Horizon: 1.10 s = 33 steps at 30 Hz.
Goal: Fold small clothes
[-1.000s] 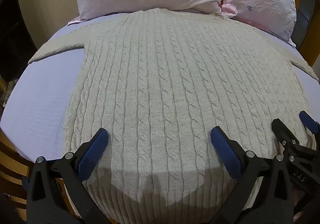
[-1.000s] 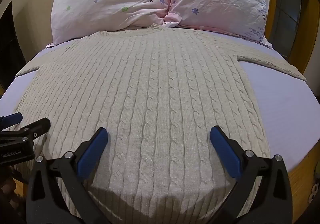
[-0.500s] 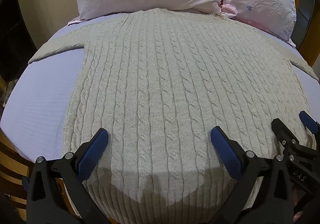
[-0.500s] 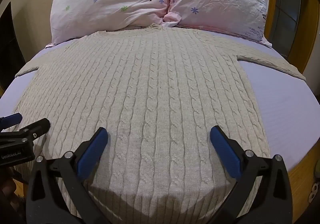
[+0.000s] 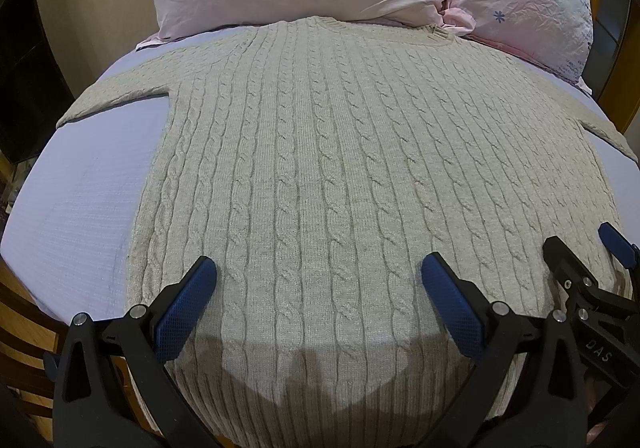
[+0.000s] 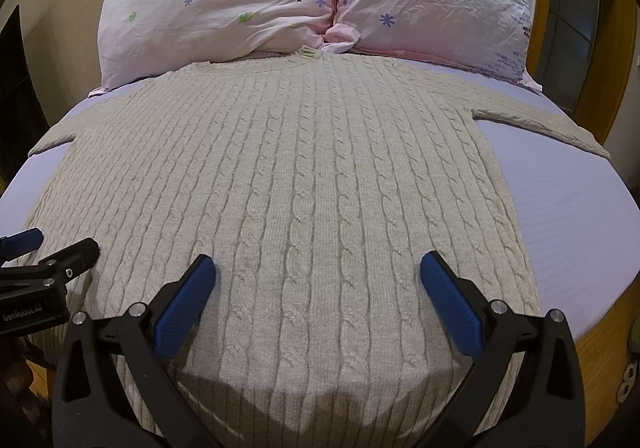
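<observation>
While spread flat and face-up on the lavender-sheeted bed (image 5: 80, 215), with collar at 12 o'clock against the two pink floral-print pillows (image 6: 224, 7), lies the beige cable-knit wool sweater (image 5: 320, 175), sleeves stretched toward 9 and 3 o'clock. Hovering over its hem at 6 o'clock, splayed wide and gripping nothing: the left hand-held gripper (image 5: 320, 300), blue pads (image 5: 184, 312) apart above the knit, shadow cast on the ribbing below. Likewise released and empty, just beside it toward 3 o'clock: the right hand-held gripper (image 6: 318, 298), fingers wide above the hem. Cannot tell whether either pad touches the wool. Visible at the bed's edge: wooden frame (image 6: 600, 352).
</observation>
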### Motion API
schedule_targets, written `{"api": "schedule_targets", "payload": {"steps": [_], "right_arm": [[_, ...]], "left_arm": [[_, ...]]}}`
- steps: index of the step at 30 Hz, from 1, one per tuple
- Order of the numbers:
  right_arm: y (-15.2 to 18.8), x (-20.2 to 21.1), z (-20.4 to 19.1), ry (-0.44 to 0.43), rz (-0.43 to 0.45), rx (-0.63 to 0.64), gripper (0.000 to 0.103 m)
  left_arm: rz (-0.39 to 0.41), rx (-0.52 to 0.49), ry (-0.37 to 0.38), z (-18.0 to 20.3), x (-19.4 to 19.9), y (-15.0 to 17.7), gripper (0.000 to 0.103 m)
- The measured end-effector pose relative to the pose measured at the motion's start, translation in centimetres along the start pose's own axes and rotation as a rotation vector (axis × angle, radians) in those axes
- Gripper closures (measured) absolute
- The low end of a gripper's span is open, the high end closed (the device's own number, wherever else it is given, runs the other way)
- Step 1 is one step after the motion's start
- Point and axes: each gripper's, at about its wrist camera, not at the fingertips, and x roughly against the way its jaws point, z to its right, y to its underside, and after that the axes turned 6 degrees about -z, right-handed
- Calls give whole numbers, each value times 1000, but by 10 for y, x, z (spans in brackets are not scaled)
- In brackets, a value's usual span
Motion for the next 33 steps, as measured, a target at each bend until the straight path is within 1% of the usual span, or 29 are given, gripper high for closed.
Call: {"api": "schedule_targets", "payload": {"steps": [33], "right_arm": [[1,0,2,7,1,-5,2]], "left_arm": [[3,3,0,0,3,0,1]]}}
